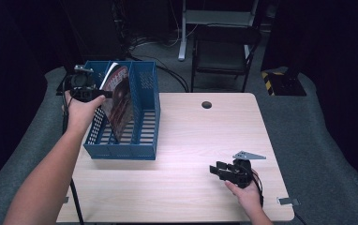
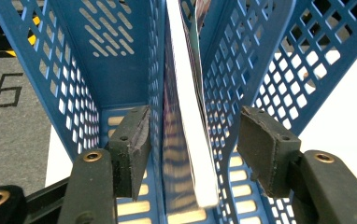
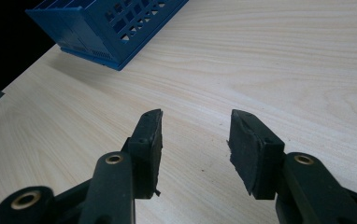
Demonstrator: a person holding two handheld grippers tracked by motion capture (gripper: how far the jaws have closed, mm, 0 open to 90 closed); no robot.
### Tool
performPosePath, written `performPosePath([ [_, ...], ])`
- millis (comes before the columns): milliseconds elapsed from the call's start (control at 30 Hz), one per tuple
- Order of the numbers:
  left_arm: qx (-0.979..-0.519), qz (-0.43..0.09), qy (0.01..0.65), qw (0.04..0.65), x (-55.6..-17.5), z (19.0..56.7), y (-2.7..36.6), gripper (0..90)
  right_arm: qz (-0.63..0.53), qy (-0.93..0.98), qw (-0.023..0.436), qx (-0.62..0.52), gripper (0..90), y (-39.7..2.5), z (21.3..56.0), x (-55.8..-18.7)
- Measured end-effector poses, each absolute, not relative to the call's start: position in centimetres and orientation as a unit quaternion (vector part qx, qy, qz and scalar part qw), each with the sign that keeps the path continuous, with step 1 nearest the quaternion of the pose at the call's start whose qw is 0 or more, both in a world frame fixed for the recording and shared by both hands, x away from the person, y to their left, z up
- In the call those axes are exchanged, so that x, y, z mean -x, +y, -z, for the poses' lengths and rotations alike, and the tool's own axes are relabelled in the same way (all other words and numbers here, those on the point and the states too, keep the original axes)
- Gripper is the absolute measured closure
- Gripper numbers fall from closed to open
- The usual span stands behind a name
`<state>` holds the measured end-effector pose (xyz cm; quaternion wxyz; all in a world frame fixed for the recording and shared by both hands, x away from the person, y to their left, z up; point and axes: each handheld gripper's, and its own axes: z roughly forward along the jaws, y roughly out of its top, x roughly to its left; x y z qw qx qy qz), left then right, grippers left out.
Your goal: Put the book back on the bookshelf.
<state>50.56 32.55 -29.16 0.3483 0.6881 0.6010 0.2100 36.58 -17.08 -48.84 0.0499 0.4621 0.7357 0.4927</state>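
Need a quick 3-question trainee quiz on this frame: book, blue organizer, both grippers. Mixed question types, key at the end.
1. True or false: the left gripper is clamped shut on the book.
2. Where does the book stand? A) flat on the table B) on edge inside the blue organizer C) between the right gripper's jaws
3. Fill in: the right gripper hovers over bare ____ with nothing between its jaws.

Key: 1 false, the jaws straddle the book with gaps on both sides; 2 B; 3 table.
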Motion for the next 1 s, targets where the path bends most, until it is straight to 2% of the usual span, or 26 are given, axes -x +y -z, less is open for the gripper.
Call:
performPosePath([
  [433, -0.691, -0.201, 0.588, 0.368, -48.6, 28.5, 32.9, 43.7, -0.500, 0.731, 0.052, -0.461, 53.8, -17.2, 48.8, -37.2],
  [1000, -0.720, -0.191, 0.546, 0.384, -44.5, 26.7, 32.6, 44.1, -0.498, 0.730, 0.054, -0.465, 53.2, -17.7, 48.7, -37.2],
])
